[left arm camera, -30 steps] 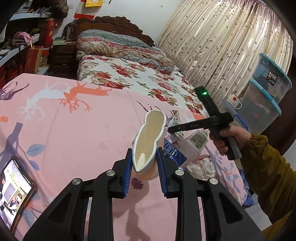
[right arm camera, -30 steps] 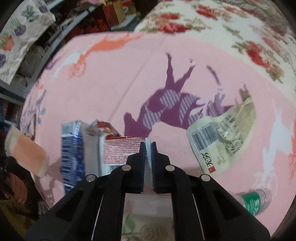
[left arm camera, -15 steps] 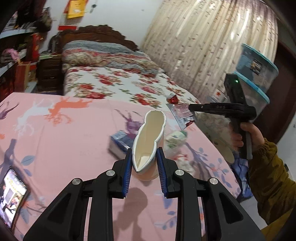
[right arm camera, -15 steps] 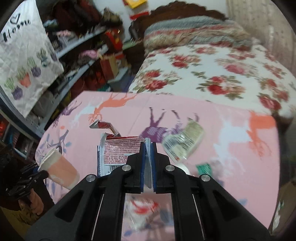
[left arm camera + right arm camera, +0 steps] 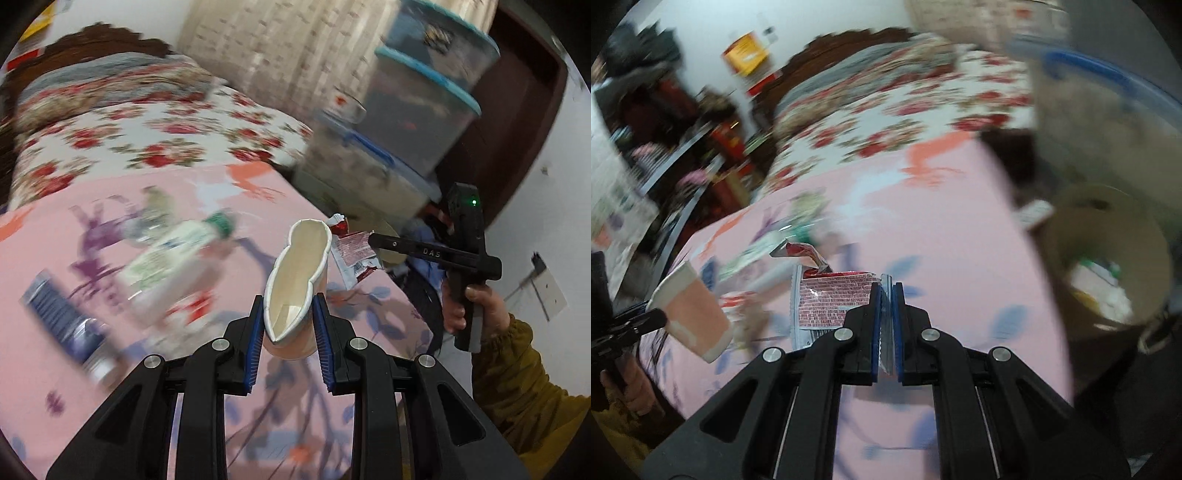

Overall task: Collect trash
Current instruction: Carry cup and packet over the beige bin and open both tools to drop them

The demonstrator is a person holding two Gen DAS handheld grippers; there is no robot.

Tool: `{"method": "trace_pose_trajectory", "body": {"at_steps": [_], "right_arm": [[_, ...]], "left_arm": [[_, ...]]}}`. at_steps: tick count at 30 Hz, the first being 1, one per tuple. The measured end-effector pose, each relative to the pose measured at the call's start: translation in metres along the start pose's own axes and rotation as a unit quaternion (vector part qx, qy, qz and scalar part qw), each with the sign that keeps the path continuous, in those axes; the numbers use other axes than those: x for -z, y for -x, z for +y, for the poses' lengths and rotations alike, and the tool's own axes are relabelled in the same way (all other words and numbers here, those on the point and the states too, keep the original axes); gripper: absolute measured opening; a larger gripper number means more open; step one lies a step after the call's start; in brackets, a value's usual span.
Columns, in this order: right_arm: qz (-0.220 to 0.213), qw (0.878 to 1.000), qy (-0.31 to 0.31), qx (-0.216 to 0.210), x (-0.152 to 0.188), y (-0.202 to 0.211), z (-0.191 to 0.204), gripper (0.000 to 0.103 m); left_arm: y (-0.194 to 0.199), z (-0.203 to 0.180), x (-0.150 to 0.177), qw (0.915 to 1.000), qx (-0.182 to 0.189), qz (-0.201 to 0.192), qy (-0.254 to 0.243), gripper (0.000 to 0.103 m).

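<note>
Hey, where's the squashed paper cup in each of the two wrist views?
Left wrist view: the paper cup sits bottom centre, squeezed between the left claw's blue pads.
Right wrist view: the same cup is at the left edge, tilted, over the pink sheet.
Shared landmark: the red brick-print wrapper held by the right claw.

You face a bedroom: a bed (image 5: 155, 133) with a floral quilt and a dark carved headboard (image 5: 849, 44) against a white wall (image 5: 569, 206). Patterned curtains (image 5: 280, 48) hang behind stacked plastic storage boxes (image 5: 424, 99). Cluttered shelves (image 5: 665, 155) line one side.
</note>
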State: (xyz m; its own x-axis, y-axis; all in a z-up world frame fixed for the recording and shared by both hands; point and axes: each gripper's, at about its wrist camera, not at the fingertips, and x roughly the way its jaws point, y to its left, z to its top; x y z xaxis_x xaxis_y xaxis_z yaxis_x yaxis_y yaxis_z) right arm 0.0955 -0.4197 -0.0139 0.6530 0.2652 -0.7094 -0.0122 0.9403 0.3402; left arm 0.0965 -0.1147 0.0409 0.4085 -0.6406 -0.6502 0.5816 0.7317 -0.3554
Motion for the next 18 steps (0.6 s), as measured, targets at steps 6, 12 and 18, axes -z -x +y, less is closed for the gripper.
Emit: {"method": "trace_pose_trajectory", "body": {"at_steps": [6, 12, 18], "right_arm": [[-0.045, 0.996, -0.061, 0.047, 0.002, 0.025, -0.084, 0.008], [-0.089, 0.983, -0.125, 0.097, -0.003, 0.047, -0.172, 0.008], [-0.108, 0.971, -0.170, 0.126, -0.004, 0.044, -0.233, 0.010]], "left_arm": [[-0.085, -0.050, -0.045, 0.9979, 0.018, 0.043, -0.044, 0.024], [-0.183, -0.119, -0.104, 0.9908, 0.044, 0.087, -0.094, 0.024], [-0.272, -0.185, -0.143, 0.9839, 0.059, 0.095, -0.140, 0.034]]}}
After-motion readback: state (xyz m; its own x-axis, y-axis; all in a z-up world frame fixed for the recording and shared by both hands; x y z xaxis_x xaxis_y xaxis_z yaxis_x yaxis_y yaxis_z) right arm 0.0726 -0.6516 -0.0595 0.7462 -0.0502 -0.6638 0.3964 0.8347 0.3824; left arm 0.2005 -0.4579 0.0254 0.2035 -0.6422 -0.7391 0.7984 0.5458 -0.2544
